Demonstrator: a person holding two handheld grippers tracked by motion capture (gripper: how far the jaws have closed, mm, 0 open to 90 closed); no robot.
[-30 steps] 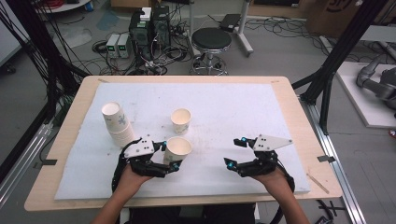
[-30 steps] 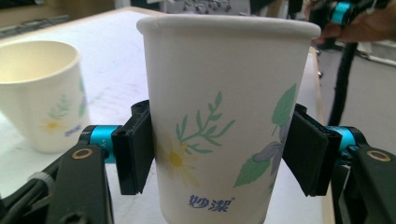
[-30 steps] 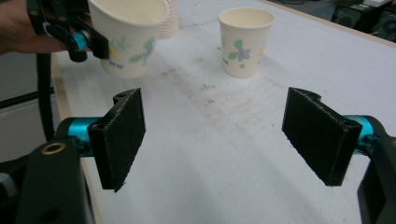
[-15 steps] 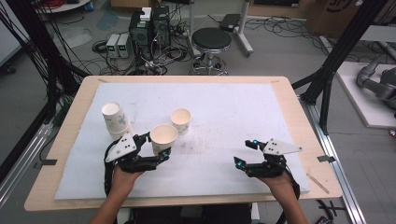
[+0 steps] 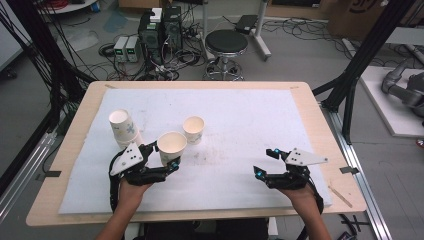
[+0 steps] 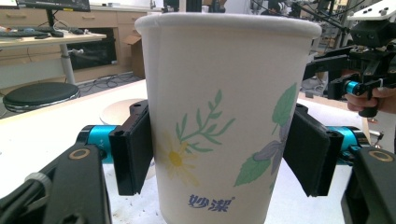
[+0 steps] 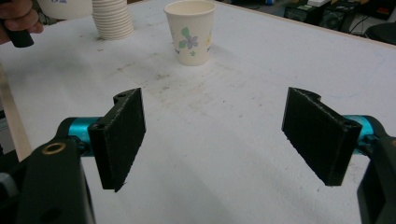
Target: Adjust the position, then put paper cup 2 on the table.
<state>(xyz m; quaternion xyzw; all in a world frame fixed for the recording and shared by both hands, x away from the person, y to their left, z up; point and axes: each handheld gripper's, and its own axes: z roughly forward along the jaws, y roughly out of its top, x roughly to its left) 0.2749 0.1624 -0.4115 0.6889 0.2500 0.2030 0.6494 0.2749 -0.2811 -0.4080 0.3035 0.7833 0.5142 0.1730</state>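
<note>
My left gripper (image 5: 164,155) is shut on a flower-printed paper cup (image 5: 171,145), upright at the mat's near left. In the left gripper view the black pads (image 6: 133,154) sit against both sides of that cup (image 6: 219,116); the jaws have just eased open a little with the cup still between them. Behind it is a tilted stack of cups (image 5: 124,127), and a single cup (image 5: 193,129) stands to its right. My right gripper (image 5: 264,161) hovers open near the front right with nothing between its jaws. The right gripper view (image 7: 219,140) looks toward the single cup (image 7: 191,30) and the stack (image 7: 112,18).
A white mat (image 5: 240,115) covers most of the wooden table (image 5: 320,120). Beyond the far edge stand a black stool (image 5: 226,42) and computer boxes (image 5: 160,30) among cables. Black frame posts (image 5: 360,70) rise at both sides.
The left gripper has carried the cup to the left, closer to the stack. The right gripper has shifted a little to the right and nearer the front edge.
</note>
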